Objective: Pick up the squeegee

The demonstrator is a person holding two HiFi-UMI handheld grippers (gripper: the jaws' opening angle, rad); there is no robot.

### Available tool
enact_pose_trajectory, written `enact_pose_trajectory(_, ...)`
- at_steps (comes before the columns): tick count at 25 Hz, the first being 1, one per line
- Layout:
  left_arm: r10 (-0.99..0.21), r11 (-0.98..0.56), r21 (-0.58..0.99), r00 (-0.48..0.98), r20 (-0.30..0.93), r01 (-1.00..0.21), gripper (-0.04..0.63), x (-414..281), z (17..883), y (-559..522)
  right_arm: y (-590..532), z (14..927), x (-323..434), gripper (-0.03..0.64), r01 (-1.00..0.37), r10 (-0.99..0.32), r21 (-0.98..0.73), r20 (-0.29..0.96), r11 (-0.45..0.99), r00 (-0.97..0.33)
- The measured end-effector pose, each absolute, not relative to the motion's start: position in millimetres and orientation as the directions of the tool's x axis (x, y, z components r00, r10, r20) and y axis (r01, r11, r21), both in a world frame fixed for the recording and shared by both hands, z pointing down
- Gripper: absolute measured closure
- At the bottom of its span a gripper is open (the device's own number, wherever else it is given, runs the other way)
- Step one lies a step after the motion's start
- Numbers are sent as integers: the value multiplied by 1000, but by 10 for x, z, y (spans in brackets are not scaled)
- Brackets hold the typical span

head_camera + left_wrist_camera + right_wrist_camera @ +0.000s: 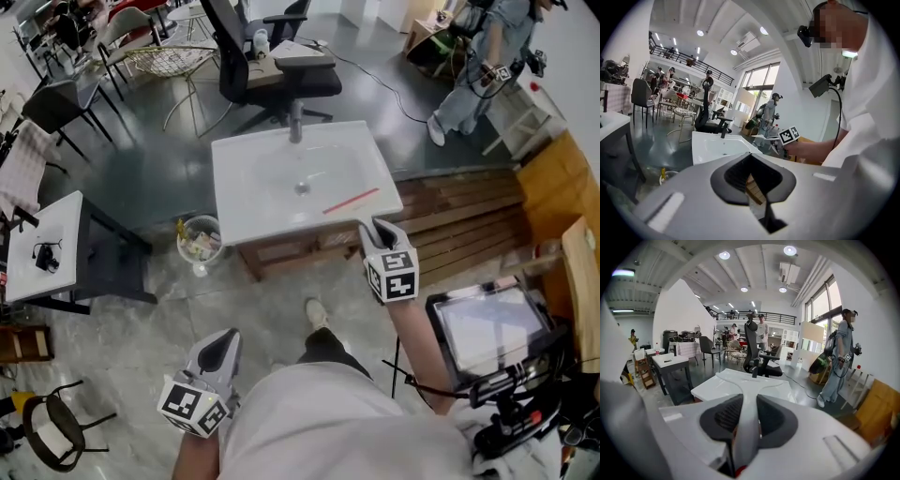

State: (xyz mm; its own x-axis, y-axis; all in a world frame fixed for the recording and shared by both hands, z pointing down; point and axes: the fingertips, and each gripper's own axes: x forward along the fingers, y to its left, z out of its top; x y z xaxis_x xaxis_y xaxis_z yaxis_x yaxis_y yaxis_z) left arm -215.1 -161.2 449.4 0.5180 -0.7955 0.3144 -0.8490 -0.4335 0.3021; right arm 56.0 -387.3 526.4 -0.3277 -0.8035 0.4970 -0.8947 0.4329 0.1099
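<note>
The squeegee (pixel 352 201) is white with a thin red blade edge; it hangs over the right front part of the white sink (pixel 234 187). My right gripper (pixel 375 228) is at the sink's front right corner, shut on the squeegee's handle. In the right gripper view the white handle (pixel 749 427) runs out between the dark pads (pixel 723 417) to the wide head over the sink (pixel 712 390). My left gripper (pixel 225 342) hangs low beside my left leg, away from the sink, shut with nothing in it; its tips (pixel 751 159) point toward the sink (pixel 712 145).
The sink rests on a wooden pallet (pixel 450 216), with a tap (pixel 296 122) at its far edge. A waste bin (pixel 199 239) stands at its front left. An office chair (pixel 272 66) is behind it, a white side table (pixel 42 248) to the left, a person (pixel 478 75) at the back right.
</note>
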Motion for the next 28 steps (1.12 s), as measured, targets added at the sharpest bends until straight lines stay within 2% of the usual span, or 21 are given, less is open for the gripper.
enact_pose_trajectory(28,-786,-427,320,522,330,-846,588,-1968,4674,-1485,-3268,5377,303,523,-836,-735,54,510,546,-447)
